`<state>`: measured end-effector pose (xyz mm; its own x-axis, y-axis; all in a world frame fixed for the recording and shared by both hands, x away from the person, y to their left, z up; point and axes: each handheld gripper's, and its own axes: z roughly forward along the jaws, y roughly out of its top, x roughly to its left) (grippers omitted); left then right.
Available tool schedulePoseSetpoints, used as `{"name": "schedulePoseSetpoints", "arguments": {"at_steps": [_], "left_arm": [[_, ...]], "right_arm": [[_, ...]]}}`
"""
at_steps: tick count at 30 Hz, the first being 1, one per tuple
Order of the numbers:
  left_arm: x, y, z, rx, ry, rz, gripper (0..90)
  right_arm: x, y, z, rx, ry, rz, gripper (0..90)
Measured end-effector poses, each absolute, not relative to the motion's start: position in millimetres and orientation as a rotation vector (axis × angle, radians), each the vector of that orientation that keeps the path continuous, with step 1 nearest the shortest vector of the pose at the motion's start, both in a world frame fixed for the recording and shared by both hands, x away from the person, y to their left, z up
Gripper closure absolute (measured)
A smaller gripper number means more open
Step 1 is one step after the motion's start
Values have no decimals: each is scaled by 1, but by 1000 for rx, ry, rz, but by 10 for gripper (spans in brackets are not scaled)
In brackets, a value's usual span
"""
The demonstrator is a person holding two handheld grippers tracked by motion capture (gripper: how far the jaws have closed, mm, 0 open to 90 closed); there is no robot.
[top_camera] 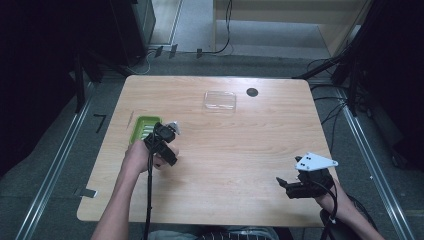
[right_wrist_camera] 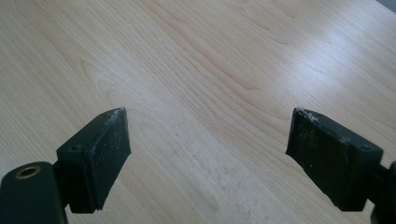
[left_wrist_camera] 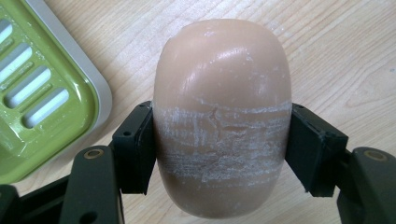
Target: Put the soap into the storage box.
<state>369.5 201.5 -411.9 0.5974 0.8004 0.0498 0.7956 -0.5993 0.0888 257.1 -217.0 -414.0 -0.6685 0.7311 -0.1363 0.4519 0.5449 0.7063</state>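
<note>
A beige, oval bar of soap (left_wrist_camera: pixel 222 79), scuffed white across its middle, is clamped between the black jaws of my left gripper (left_wrist_camera: pixel 219 149), just above the wooden table. A green slotted soap dish (left_wrist_camera: pixel 32 93) with a grey rim lies close to its left. In the high view the left gripper (top_camera: pixel 161 139) hovers at the right edge of that soap dish (top_camera: pixel 141 128). My right gripper (top_camera: pixel 285 186) rests low at the table's near right, open; in its own view the right gripper (right_wrist_camera: pixel 208 140) has bare wood between its jaws.
A clear plastic tray (top_camera: pixel 219 100) lies at the far middle of the table (top_camera: pixel 230 150), with a round black cable hole (top_camera: pixel 252 92) beside it. Dark stands and cables line the floor on both sides.
</note>
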Motion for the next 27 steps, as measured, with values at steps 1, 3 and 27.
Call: {"name": "schedulePoseSetpoints", "arguments": {"at_steps": [1, 3, 27], "left_arm": [[370, 202, -412, 2756, 1384, 132, 340], [371, 203, -411, 2750, 1388, 134, 340], [386, 202, -396, 2694, 1379, 194, 340]], "right_arm": [[257, -217, -414, 962, 2367, 909, 134], [257, -217, -414, 964, 2368, 908, 134], [258, -217, -414, 962, 2370, 909, 134]]}}
